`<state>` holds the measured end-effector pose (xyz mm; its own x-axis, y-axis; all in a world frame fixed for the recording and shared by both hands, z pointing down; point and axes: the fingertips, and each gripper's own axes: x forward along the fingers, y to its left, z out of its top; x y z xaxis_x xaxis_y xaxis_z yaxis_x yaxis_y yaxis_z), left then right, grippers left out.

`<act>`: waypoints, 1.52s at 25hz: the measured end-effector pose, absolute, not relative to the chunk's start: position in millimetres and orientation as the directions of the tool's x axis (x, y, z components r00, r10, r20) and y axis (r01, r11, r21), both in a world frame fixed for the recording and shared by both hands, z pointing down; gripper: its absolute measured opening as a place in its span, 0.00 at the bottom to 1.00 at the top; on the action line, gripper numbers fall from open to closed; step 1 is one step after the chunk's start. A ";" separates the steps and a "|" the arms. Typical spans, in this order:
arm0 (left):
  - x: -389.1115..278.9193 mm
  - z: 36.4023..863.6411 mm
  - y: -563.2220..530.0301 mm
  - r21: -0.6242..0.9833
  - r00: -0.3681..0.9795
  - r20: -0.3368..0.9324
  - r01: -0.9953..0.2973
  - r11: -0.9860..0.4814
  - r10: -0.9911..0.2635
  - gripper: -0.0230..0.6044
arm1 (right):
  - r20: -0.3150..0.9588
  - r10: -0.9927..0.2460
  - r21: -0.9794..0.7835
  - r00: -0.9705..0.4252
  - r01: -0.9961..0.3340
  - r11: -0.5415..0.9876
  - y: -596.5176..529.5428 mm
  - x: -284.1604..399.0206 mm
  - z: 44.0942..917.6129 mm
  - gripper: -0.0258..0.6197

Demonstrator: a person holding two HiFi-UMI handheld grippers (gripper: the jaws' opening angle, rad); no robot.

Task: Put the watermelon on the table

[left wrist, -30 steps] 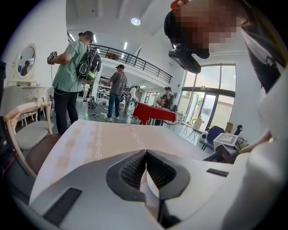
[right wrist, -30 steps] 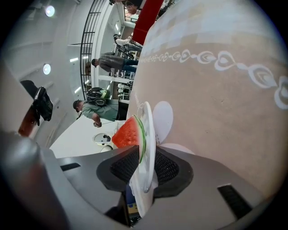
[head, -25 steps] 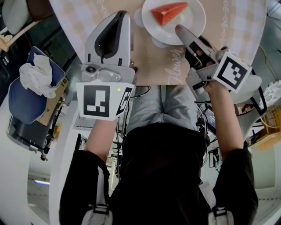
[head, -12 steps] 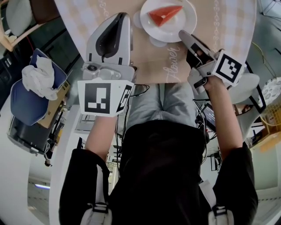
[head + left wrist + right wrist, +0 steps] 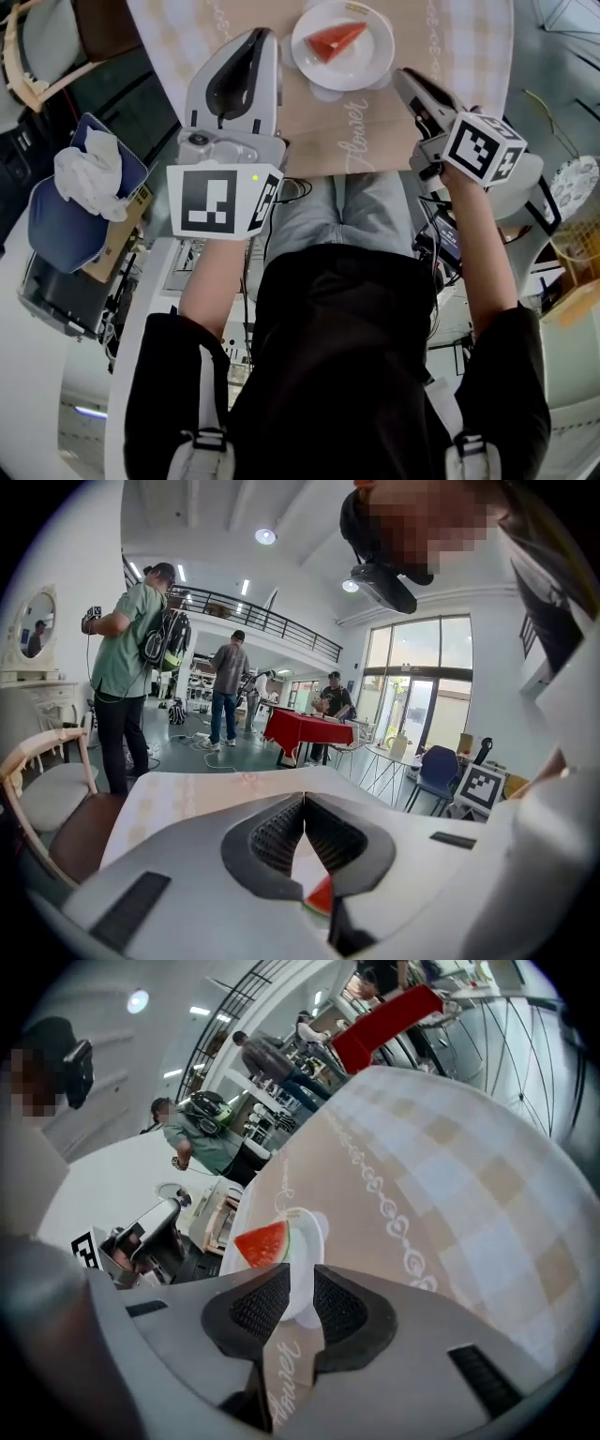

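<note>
A red watermelon slice (image 5: 335,40) lies on a white plate (image 5: 370,66), which rests on the beige checked tablecloth (image 5: 319,131). My right gripper (image 5: 405,75) hovers just right of the plate and apart from it. In the right gripper view the slice (image 5: 264,1243) and the plate (image 5: 314,1227) lie beyond the gripper (image 5: 302,1274), whose jaws stand a narrow gap apart with nothing between them. My left gripper (image 5: 261,36) is over the table left of the plate. In its own view that gripper (image 5: 304,799) has its tips together, and a bit of the slice (image 5: 322,894) shows below them.
A blue chair (image 5: 47,220) with a white cloth (image 5: 89,173) on it stands to my left. A wooden chair (image 5: 47,799) is at the table's far side. Several people (image 5: 127,667) and a red-covered table (image 5: 305,731) are further off in the room.
My right gripper has drawn back from the plate's rim, where its tip was a second ago, and now hangs free of it. The plate with the slice stays on the table.
</note>
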<state>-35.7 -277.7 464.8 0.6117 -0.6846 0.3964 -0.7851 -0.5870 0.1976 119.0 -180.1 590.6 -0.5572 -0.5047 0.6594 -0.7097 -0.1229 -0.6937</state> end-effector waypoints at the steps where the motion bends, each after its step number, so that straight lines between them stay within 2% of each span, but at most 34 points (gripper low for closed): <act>1: -32.6 458.3 -278.7 0.194 0.617 0.390 -0.781 -0.594 -0.684 0.06 | 0.655 -0.520 -0.683 -0.549 -0.724 -0.096 -185.5 120.4 582.2 0.18; 14: -3.3 352.5 -293.5 0.161 0.628 0.283 -0.776 -0.610 -0.725 0.06 | 0.483 -0.689 -0.536 -0.540 -0.805 0.255 -243.1 86.4 430.2 0.10; 20: -4.2 322.9 -280.8 0.135 0.631 0.268 -0.773 -0.620 -0.728 0.06 | 0.475 -0.707 -0.368 -0.524 -0.848 0.381 -243.2 55.8 384.6 0.08; 28: -17.0 300.3 -249.8 0.121 0.628 0.308 -0.771 -0.626 -0.714 0.06 | 0.457 -0.730 -0.276 -0.508 -0.861 0.426 -226.5 26.1 343.1 0.06; 38: -47.7 287.2 -233.1 0.130 0.634 0.300 -0.767 -0.628 -0.713 0.06 | 0.416 -0.769 -0.257 -0.485 -0.874 0.412 -217.0 1.9 315.3 0.06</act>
